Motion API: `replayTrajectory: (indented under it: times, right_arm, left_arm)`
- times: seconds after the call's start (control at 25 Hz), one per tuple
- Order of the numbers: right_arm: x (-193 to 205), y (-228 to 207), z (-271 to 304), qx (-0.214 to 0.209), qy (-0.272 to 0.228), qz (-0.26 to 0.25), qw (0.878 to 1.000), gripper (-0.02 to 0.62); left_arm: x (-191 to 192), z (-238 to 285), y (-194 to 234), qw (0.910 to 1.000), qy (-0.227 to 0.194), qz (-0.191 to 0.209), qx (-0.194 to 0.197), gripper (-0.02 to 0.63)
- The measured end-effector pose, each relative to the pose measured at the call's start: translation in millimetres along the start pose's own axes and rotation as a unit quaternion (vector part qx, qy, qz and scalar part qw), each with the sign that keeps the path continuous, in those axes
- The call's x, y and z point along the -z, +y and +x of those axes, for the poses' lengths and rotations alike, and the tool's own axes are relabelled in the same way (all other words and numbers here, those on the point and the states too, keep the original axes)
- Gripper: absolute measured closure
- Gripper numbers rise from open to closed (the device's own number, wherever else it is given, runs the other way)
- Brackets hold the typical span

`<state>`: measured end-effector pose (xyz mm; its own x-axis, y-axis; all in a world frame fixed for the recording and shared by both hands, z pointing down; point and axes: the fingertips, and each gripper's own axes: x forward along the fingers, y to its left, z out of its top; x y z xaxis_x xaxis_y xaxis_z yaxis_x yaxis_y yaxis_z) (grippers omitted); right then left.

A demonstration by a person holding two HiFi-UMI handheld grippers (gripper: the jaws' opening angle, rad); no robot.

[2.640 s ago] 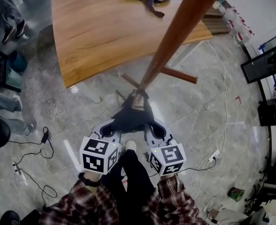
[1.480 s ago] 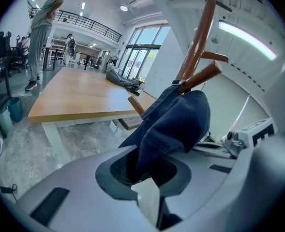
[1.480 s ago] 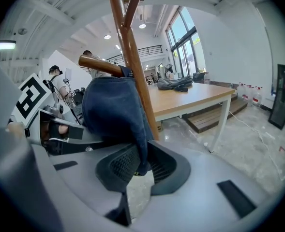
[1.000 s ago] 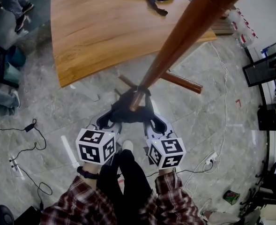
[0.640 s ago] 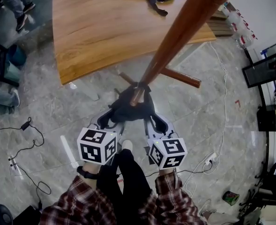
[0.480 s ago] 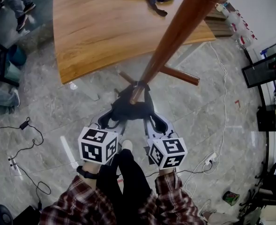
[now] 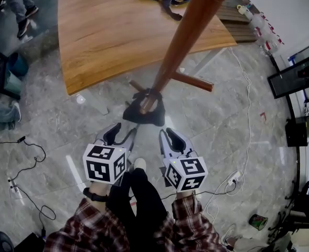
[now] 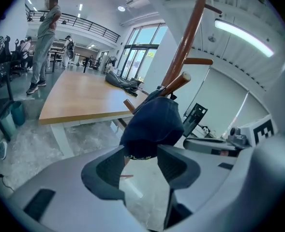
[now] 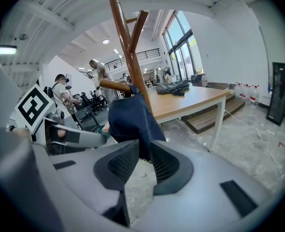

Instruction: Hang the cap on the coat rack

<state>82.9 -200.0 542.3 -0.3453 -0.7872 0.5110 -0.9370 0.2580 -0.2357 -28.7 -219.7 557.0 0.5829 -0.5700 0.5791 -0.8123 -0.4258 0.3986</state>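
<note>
Navy cap (image 7: pixel 153 118) is hung on the coat rack (image 7: pixel 185 35). Jaws of the left hand-held gripper (image 7: pixel 121 135) are opening, the right hand-held gripper (image 7: pixel 167 136) is parted, both empty. A straight withdrawal is advised, so the cap is not snagged.

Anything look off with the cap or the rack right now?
Nothing stands out. The cap hangs from a low peg of the coat rack, its fabric sagging below the peg. It looks seated rather than about to slip, and the rack shows no damage.

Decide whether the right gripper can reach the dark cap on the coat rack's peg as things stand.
Probably yes: the right gripper is open, with nothing between it and the cap hanging just ahead.
</note>
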Motion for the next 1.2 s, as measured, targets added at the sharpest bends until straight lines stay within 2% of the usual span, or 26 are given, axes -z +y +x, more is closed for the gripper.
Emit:
replayTrajectory:
  times: [0.24, 0.44, 0.56, 0.88, 1.08, 1.16, 1.2]
  right_arm:
    - [-12.0, 5.4, -19.4, -0.004, -0.018, 0.01, 1.0, 0.532]
    - [-60.3, 21.3, -41.3, -0.018, -0.056, -0.018, 0.998, 0.532]
    - [-94.0, 36.0, -57.3, -0.038, -0.084, -0.04, 0.995, 0.532]
    - [-152.1, 74.1, -100.4, -0.074, -0.142, -0.102, 0.982, 0.532]
    - [-182.8, 89.7, -135.4, -0.091, -0.19, -0.123, 0.97, 0.535]
    - [-191.6, 92.8, -148.9, -0.094, -0.207, -0.129, 0.965, 0.565]
    - [-194.9, 94.0, -154.6, -0.096, -0.213, -0.131, 0.963, 0.572]
  left_arm:
    - [-18.2, -20.3, -17.0, 0.9998, -0.019, 0.005, 0.007, 0.41]
    - [-58.4, -49.1, -46.3, 0.9974, -0.058, 0.0, 0.043, 0.41]
    - [-86.4, -71.2, -63.0, 0.9941, -0.091, 0.024, 0.055, 0.41]
    - [-148.4, -127.0, -115.8, 0.9762, -0.175, 0.099, 0.081, 0.411]
    - [-161.9, -156.0, -147.3, 0.9645, -0.208, 0.133, 0.096, 0.413]
    - [-165.5, -165.5, -156.9, 0.9601, -0.223, 0.142, 0.092, 0.414]
    - [-167.3, -169.6, -160.4, 0.958, -0.231, 0.145, 0.088, 0.443]
